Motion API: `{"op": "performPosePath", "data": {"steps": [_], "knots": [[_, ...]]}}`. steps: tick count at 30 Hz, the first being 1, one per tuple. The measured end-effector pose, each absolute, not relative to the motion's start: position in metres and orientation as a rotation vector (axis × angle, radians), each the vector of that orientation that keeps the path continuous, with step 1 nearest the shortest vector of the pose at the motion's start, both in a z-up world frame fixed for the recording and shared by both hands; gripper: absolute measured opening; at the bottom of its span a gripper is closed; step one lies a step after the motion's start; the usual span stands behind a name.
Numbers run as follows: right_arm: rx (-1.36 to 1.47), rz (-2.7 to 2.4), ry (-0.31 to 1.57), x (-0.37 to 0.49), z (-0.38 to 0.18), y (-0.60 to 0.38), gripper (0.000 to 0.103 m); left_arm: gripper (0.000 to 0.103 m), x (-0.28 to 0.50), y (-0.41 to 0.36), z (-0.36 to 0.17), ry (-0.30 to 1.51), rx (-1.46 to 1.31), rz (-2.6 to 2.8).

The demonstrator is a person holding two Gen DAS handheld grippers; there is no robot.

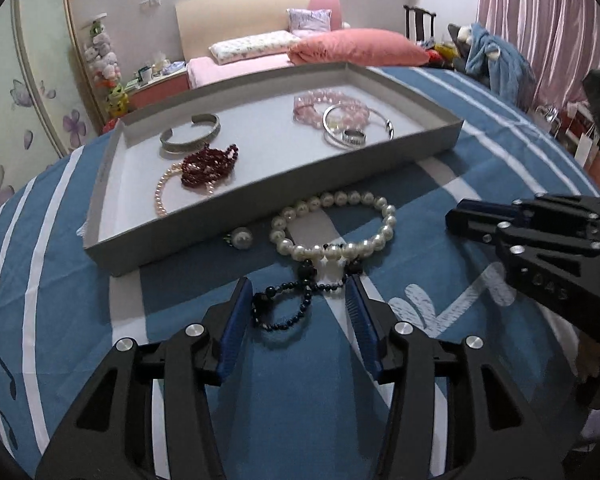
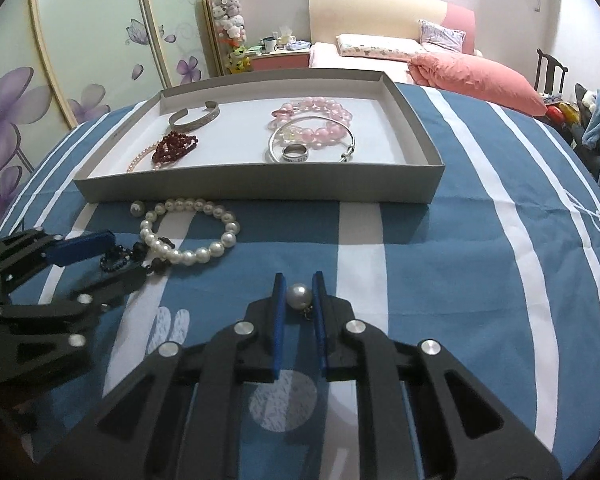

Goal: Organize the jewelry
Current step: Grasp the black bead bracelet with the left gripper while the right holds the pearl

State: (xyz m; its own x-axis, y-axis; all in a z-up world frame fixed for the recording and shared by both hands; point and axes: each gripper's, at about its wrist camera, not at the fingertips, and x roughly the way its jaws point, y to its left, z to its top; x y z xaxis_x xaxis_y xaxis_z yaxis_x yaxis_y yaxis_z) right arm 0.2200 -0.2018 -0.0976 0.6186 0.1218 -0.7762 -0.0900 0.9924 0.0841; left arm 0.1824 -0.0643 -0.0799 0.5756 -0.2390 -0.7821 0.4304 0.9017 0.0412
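blue ribbed pads line the right hand-held gripper (image 2: 299, 286), whose jaws are pinched tight on a round, glossy pearl earring (image 2: 298, 295) with a small metal fitting below it. at about nine o'clock the left hand-held gripper (image 1: 299, 292) stands partly open over a dark beaded bracelet (image 1: 284, 304), gripping nothing. a white pearl bracelet (image 1: 336, 226) lies looped on the striped blue cloth (image 2: 480, 260), another single pearl (image 1: 241, 237) at its ten o'clock. toward twelve o'clock, a shallow grey cardboard tray (image 2: 260, 190) holds a silver cuff (image 2: 194, 118), garnet-red beads (image 2: 176, 148), pink beads (image 2: 320, 120), a thin bangle (image 2: 312, 142) and a ring (image 2: 295, 153).
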Motion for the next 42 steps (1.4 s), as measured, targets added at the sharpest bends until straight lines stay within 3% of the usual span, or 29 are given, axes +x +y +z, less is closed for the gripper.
{"op": "performPosePath", "data": {"steps": [1, 3, 5, 17, 42], "knots": [[0.042, 0.124, 0.895, 0.22, -0.098, -0.204, 0.014, 0.045, 0.182, -0.064, -0.079, 0.872, 0.234, -0.394], [0.042, 0.124, 0.894, 0.218, -0.097, -0.2, 0.014, 0.022, 0.183, -0.063, -0.079, 0.873, 0.23, -0.385], [0.043, 0.124, 0.894, 0.218, -0.097, -0.199, 0.014, 0.012, 0.183, -0.058, -0.078, 0.876, 0.23, -0.371], [0.053, 0.126, 0.894, 0.217, -0.098, -0.199, 0.014, 0.012, 0.175, 0.003, -0.075, 0.892, 0.149, -0.25], [0.054, 0.125, 0.895, 0.216, -0.098, -0.199, 0.015, 0.012, 0.174, 0.003, -0.076, 0.886, 0.132, -0.236]]}}
